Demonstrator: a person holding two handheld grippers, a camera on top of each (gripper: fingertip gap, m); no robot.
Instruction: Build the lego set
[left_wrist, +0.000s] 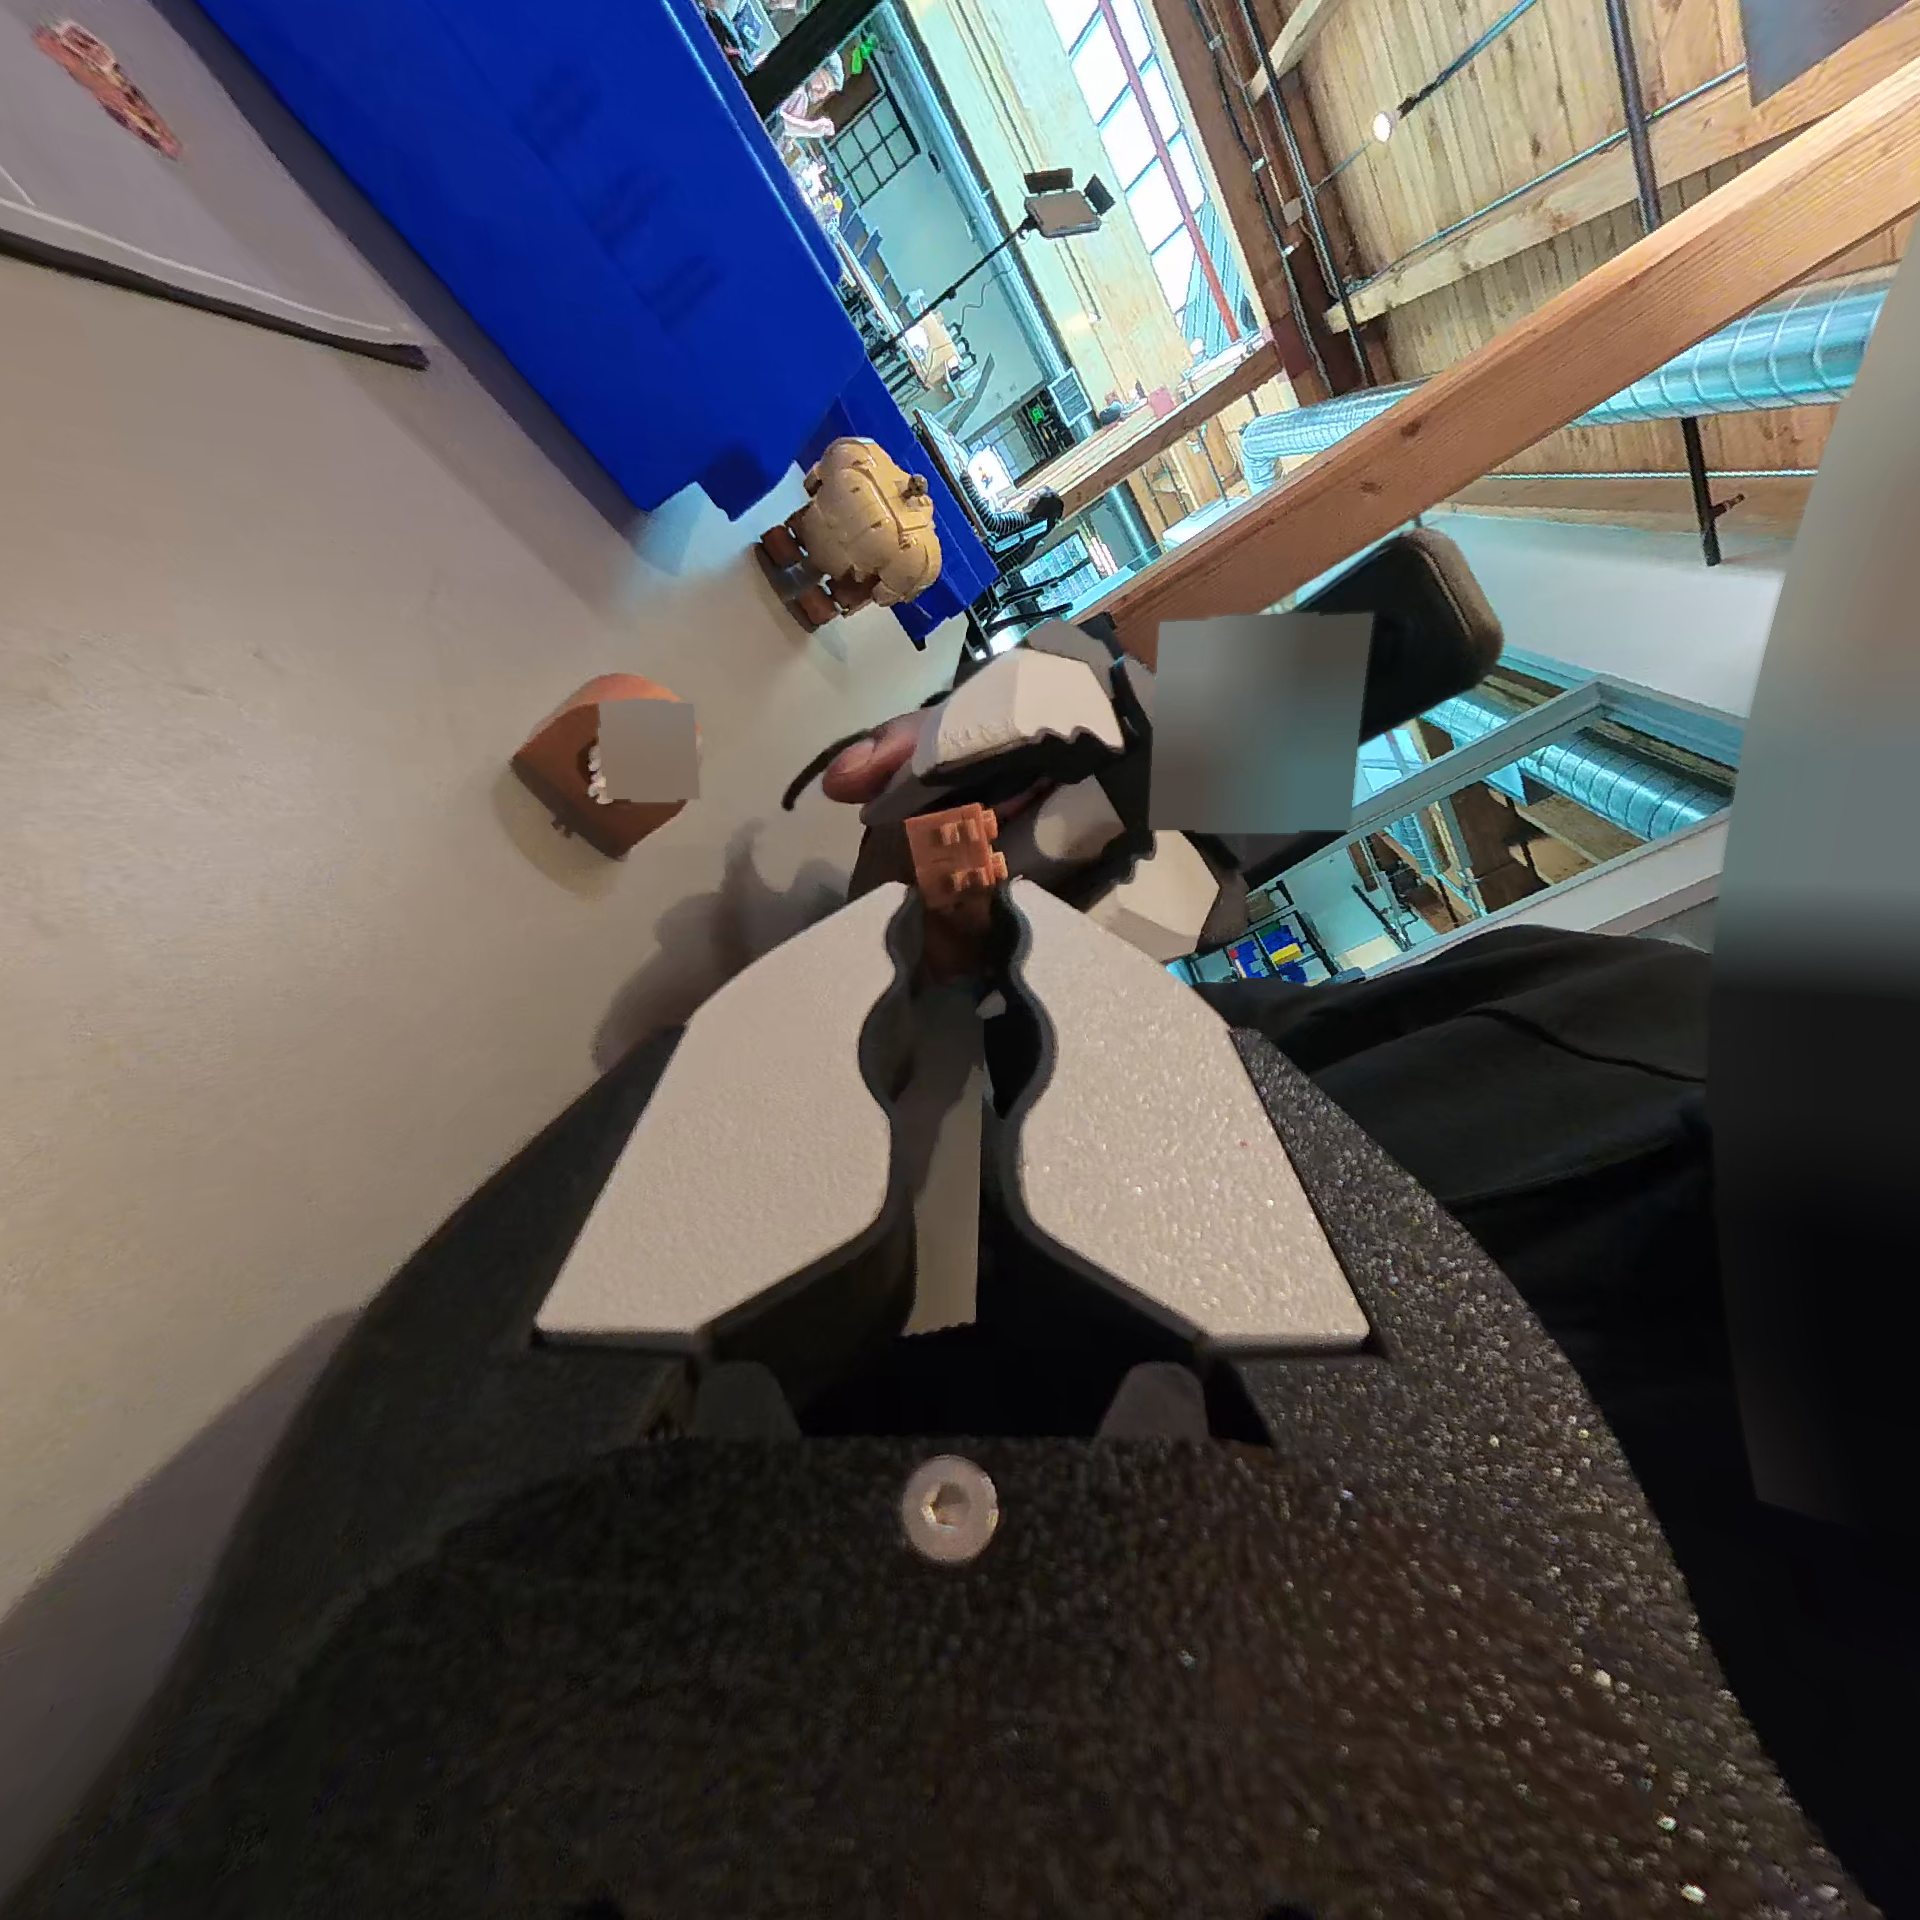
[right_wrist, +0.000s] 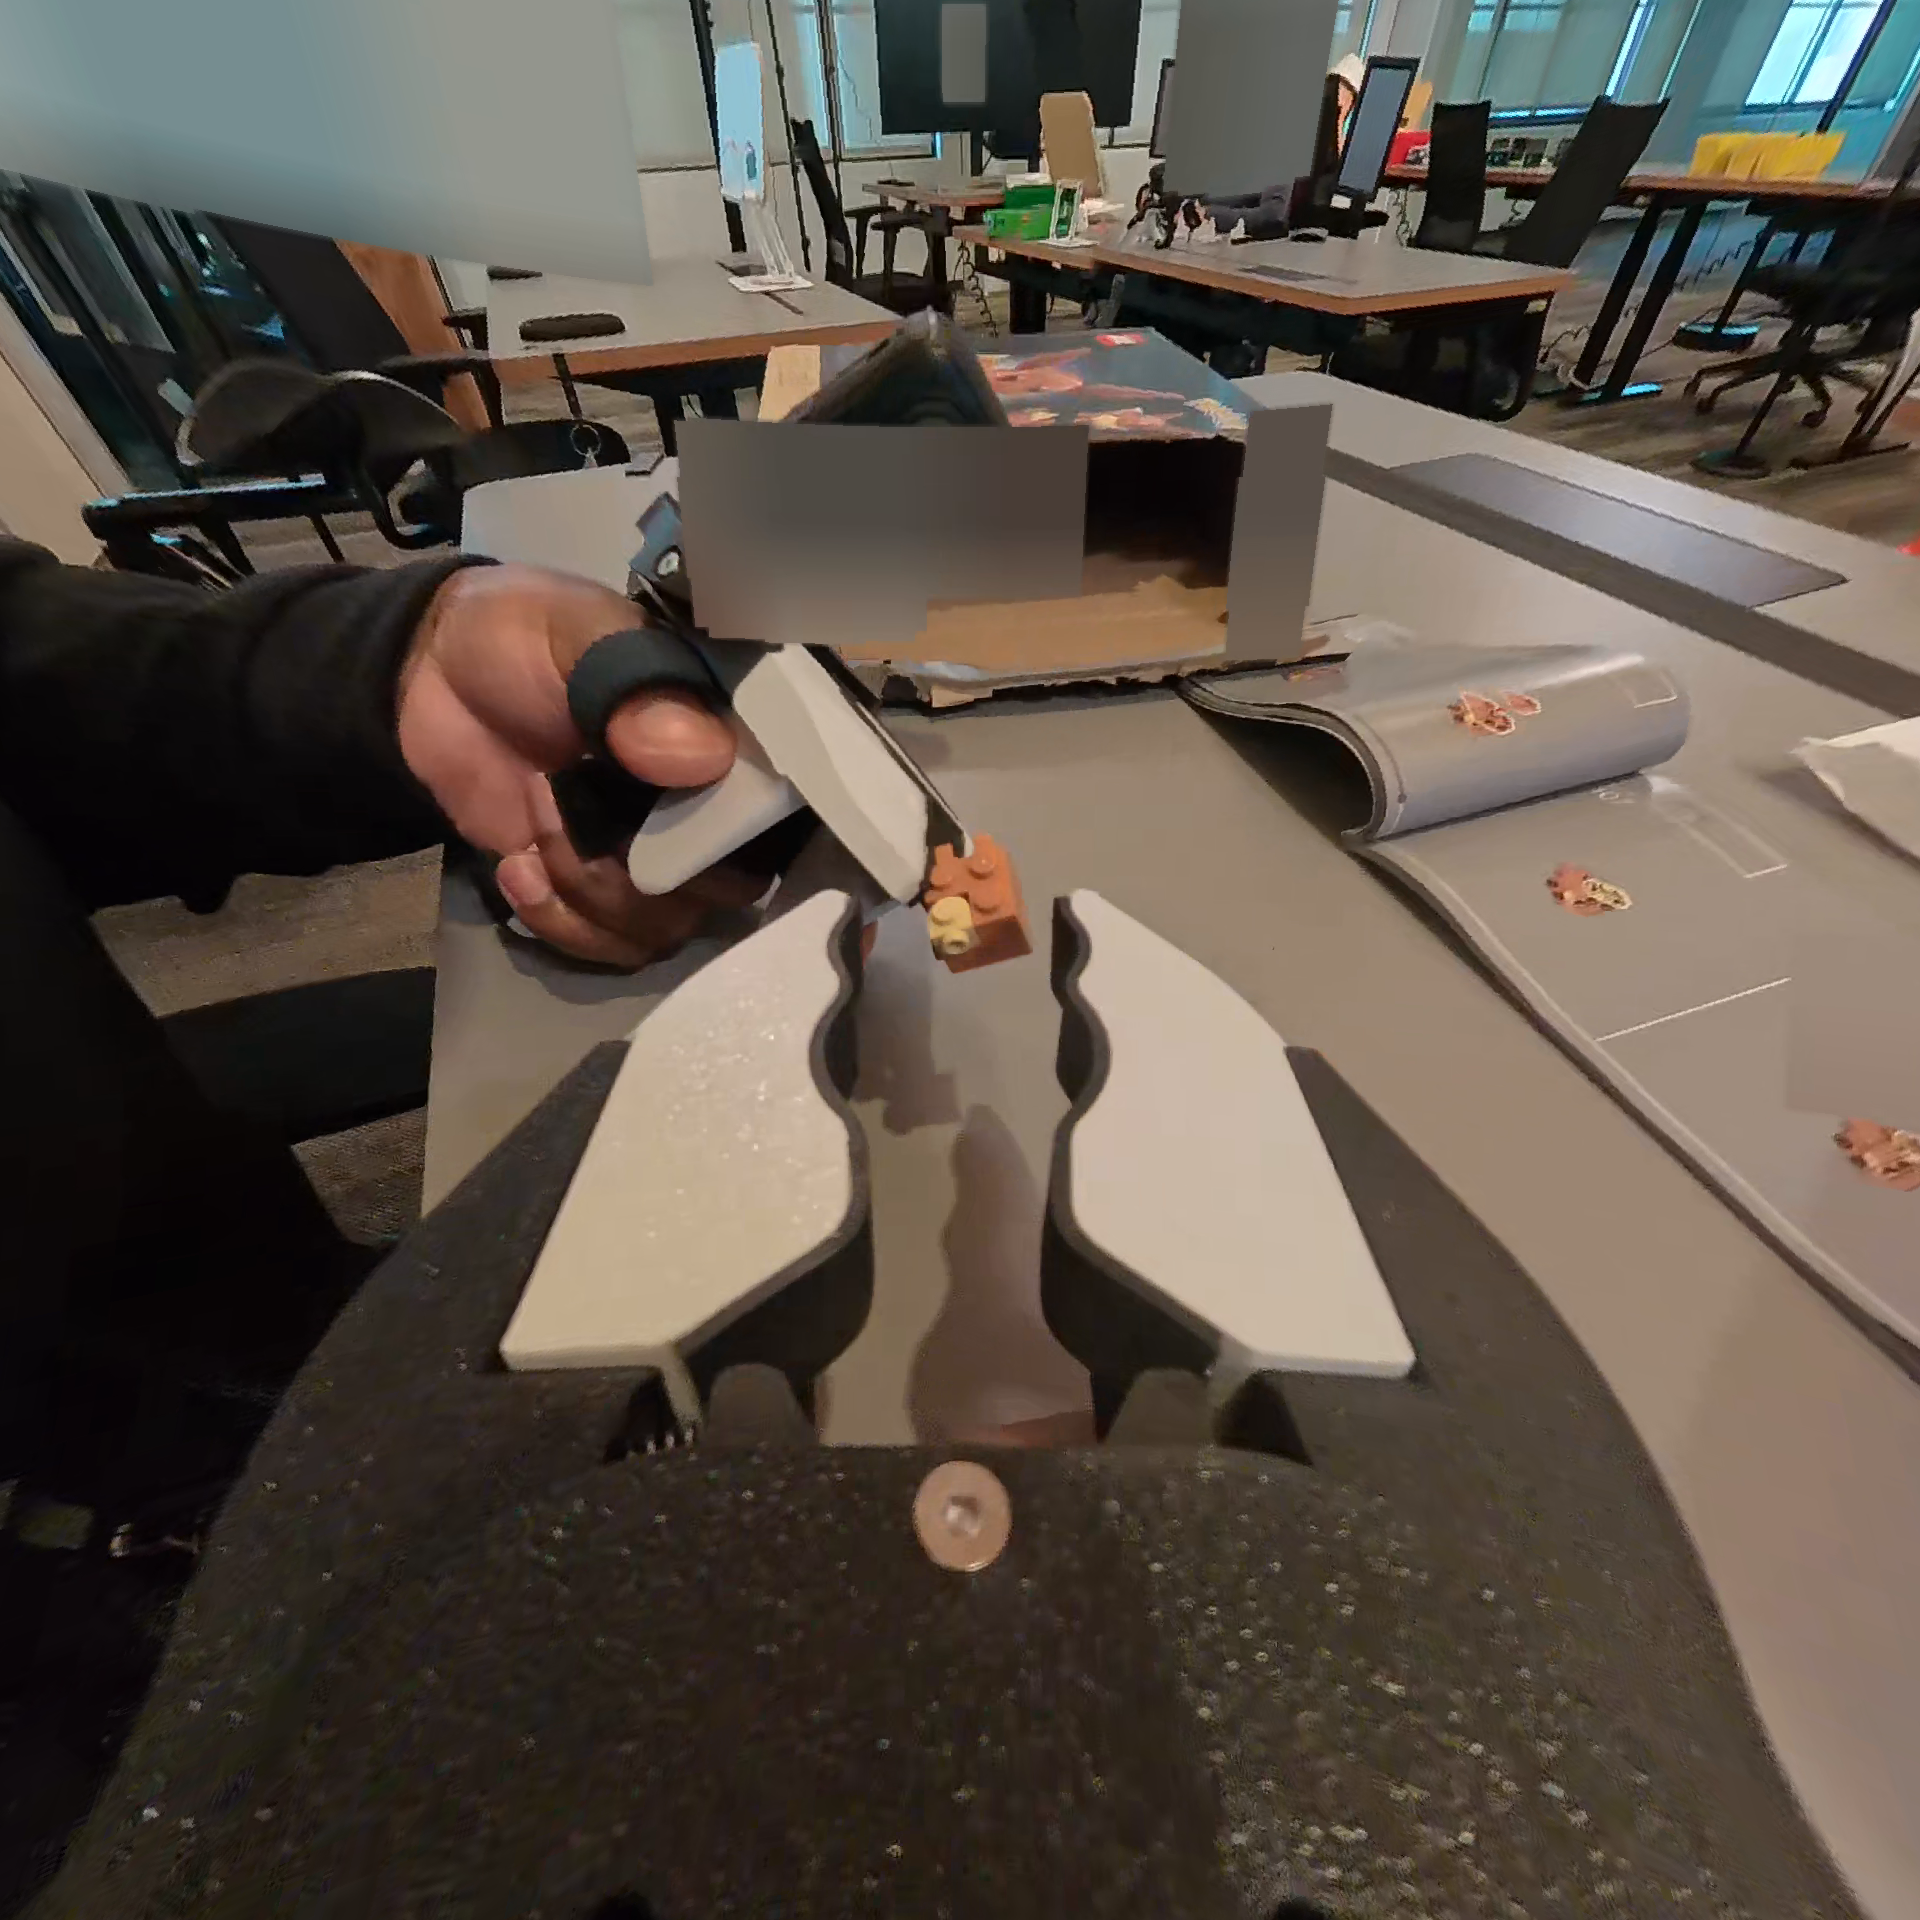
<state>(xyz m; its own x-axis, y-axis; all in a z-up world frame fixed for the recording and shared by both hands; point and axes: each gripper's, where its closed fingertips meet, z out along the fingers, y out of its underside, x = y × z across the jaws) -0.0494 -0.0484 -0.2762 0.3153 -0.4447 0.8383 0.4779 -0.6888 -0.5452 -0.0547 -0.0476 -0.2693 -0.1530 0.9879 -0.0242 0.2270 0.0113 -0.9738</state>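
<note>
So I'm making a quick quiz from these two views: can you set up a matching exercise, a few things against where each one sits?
Things:
1. small brown brick assembly
2. blue bin
3. open booklet
4. cream and brown brick model

Places:
A. lying on the table to the right of the torn cardboard box
B. standing on the table next to the bin
C. clamped in the left gripper
D. along the table's far side in the left wrist view

Pairs: 1-C, 2-D, 3-A, 4-B
</note>
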